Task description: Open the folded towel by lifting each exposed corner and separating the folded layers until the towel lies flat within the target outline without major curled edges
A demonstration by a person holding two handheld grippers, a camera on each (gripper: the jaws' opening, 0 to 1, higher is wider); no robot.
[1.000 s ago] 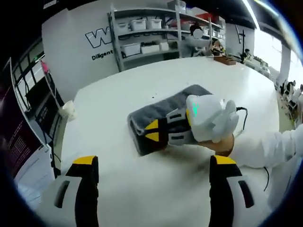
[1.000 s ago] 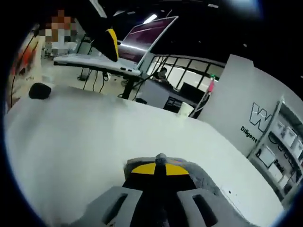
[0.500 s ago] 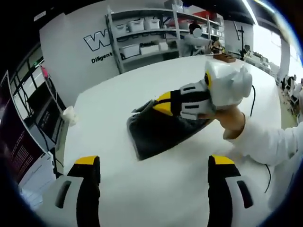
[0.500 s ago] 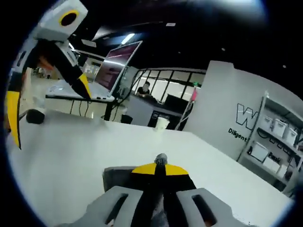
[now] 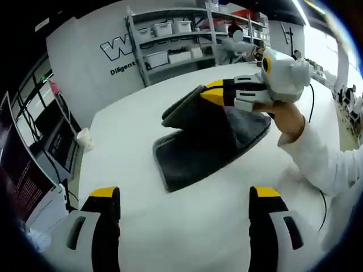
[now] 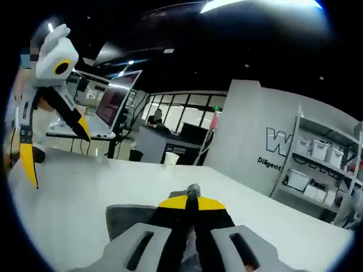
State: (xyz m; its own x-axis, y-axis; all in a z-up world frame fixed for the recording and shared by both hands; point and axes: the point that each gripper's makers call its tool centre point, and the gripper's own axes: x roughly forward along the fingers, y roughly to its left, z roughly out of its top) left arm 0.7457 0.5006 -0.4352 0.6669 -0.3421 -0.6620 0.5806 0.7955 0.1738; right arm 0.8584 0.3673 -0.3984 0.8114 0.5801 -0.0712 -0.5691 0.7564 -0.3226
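Right hand-held gripper (image 5: 211,96) clamped on a towel (image 5: 210,141) corner, top layer raised off the white worktop (image 5: 125,147). Left hand-held gripper (image 5: 184,218) spread wide, holding nothing, hovering near. Risk: nothing pinning the lower layer, could drag or curl.

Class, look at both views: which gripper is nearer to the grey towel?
Right. The right gripper is clamped on the towel's lifted layer; the left gripper hangs open, apart from it.

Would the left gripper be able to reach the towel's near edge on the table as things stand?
Probably yes. The left gripper is open, with bare table between it and the towel; the right gripper holds a raised corner farther back.
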